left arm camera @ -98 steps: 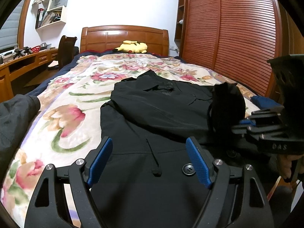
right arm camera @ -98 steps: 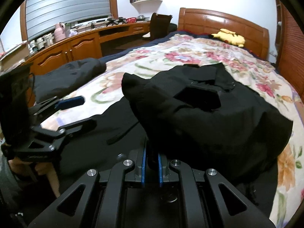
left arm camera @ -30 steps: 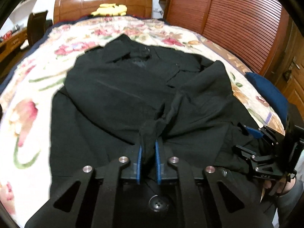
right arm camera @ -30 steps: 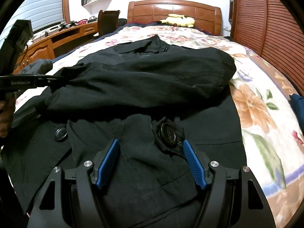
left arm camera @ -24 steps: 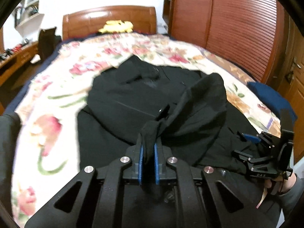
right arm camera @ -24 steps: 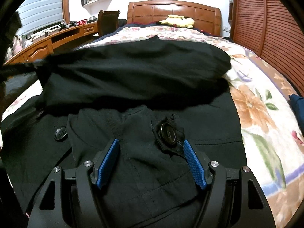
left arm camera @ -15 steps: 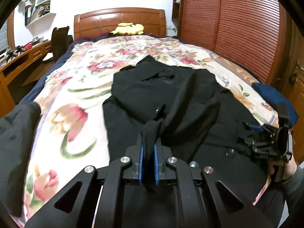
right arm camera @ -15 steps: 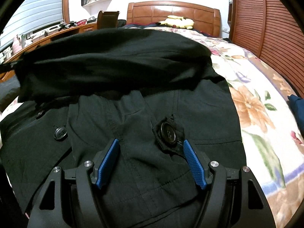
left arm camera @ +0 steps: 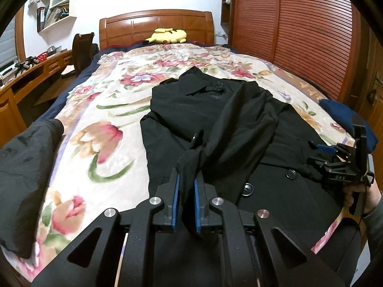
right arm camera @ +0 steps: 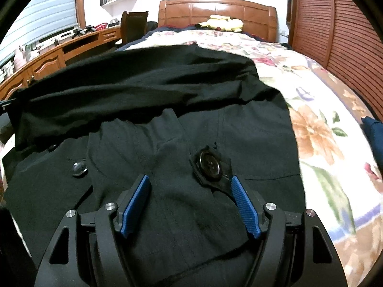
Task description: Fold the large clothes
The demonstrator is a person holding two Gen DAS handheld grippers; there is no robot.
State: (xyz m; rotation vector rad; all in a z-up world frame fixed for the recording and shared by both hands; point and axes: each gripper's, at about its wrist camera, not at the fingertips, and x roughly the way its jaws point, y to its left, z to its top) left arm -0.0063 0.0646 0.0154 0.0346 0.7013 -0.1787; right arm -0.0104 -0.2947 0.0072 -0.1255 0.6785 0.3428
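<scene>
Floral bedding (left arm camera: 100, 110) covers the bed beneath both claws. Left claw (left arm camera: 185, 192) is clamped on the black coat's sleeve cuff (left arm camera: 189, 165), lifted over the coat (left arm camera: 191, 110). Right claw (right arm camera: 190, 203) gapes wide, empty, above the coat's hem near a button (right arm camera: 210, 163).

1. A yellow plush toy (left arm camera: 167, 35) lies at the head end of the bed, right by the wooden headboard (left arm camera: 156, 27).
2. A flowery blanket (left arm camera: 105, 129) covers the bed.
3. A blue cushion (left arm camera: 344, 119) sits at the bed's right edge.
4. A dark chair (left arm camera: 82, 52) stands by the bed's left edge, next to a long wooden desk (right arm camera: 55, 57).
5. White shelves (left arm camera: 56, 2) hang on the wall.
6. Brown slatted doors (left arm camera: 294, 31) stand along the right side.
</scene>
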